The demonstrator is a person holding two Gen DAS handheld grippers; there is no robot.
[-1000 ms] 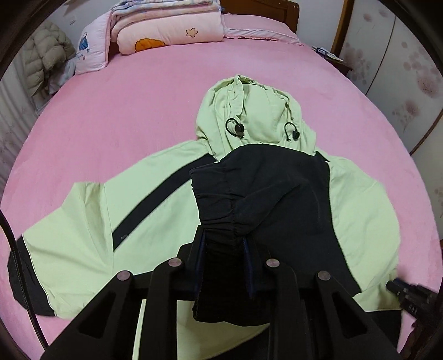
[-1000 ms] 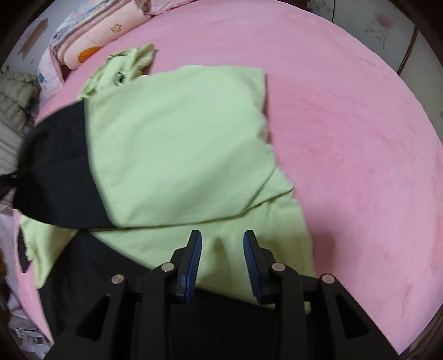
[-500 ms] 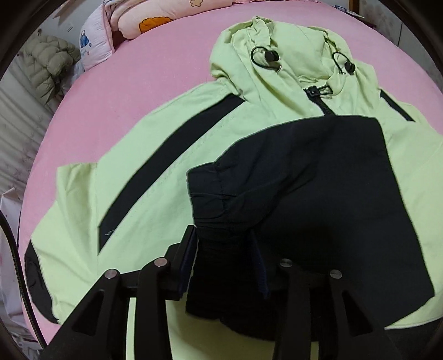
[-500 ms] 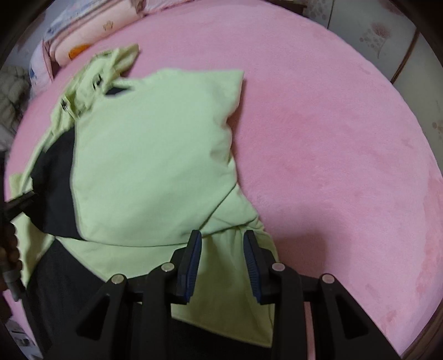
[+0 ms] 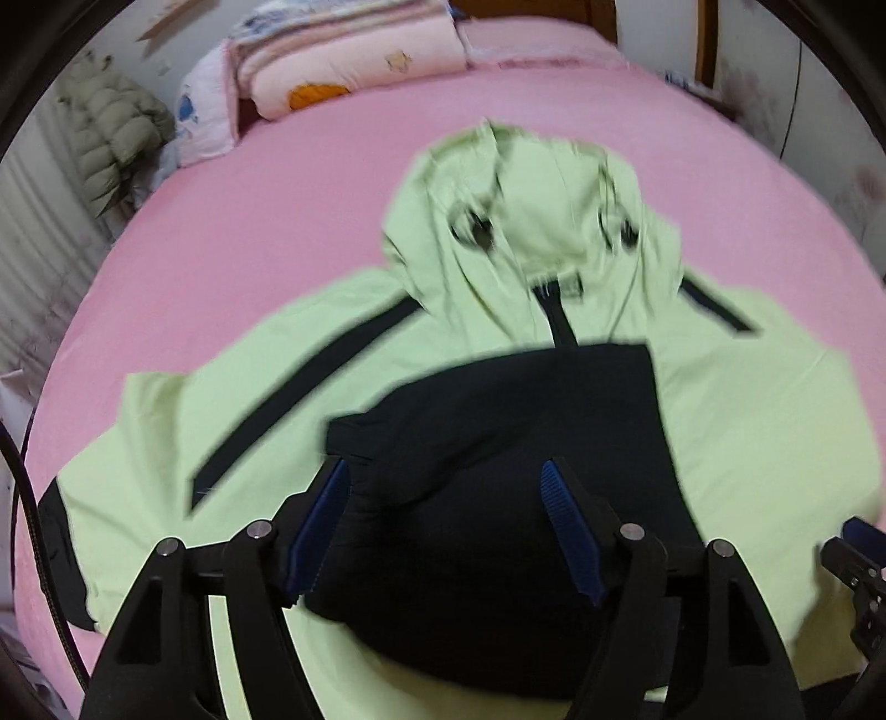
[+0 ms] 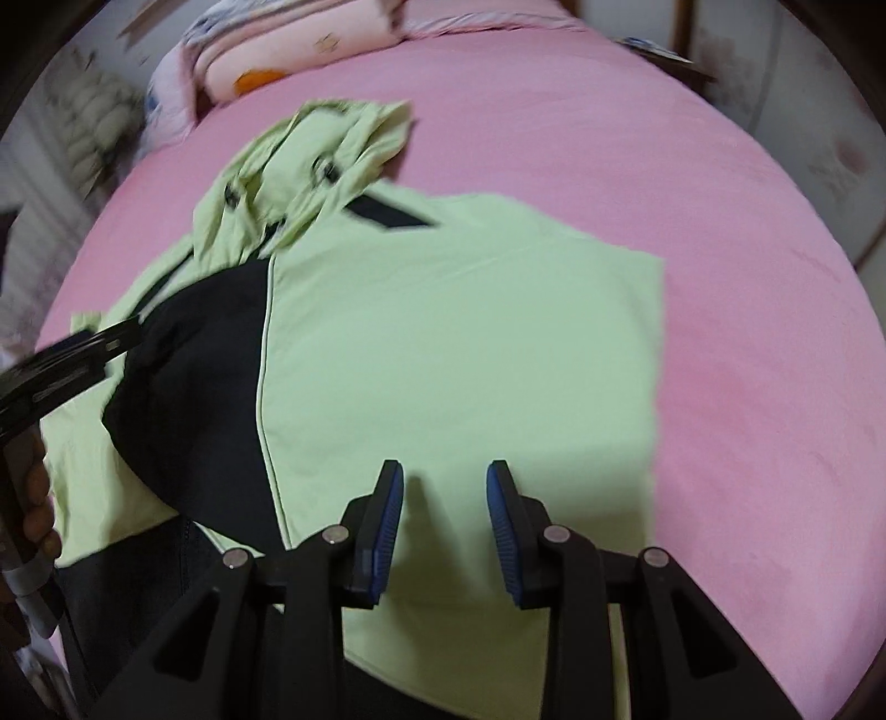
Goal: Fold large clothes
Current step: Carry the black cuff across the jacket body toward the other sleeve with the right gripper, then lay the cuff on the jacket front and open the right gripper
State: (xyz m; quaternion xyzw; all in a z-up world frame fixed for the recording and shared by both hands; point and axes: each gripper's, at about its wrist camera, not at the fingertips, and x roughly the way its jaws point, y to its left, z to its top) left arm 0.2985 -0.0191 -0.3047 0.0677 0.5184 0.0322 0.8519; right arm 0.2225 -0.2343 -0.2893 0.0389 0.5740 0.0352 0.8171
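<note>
A light green hooded jacket [image 5: 166, 443] with black panels lies face up on the pink bed [image 5: 249, 221], its hood [image 5: 531, 221] at the far end. One sleeve is folded across the chest, and its black end [image 5: 498, 415] lies between the jaws of my left gripper [image 5: 443, 464]. Those jaws are opening and the blue pads stand clear of the cloth. My right gripper [image 6: 444, 466] hovers open over the green part of the folded sleeve [image 6: 443, 332] with nothing between its fingers. At the left of the right wrist view, the left gripper [image 6: 72, 354] reaches the black end [image 6: 194, 360].
Folded quilts and pillows [image 5: 343, 61] are stacked at the head of the bed by a wooden headboard [image 5: 531, 11]. A puffy grey-green coat [image 5: 111, 138] hangs off the bed's left side. Pale patterned panels [image 5: 830, 111] stand to the right. Bare pink sheet [image 6: 747, 360] stretches right of the jacket.
My left gripper's jaws have spread wide and let go of the black sleeve end, which now rests on the jacket's chest. The right gripper has slid sideways over the folded sleeve.
</note>
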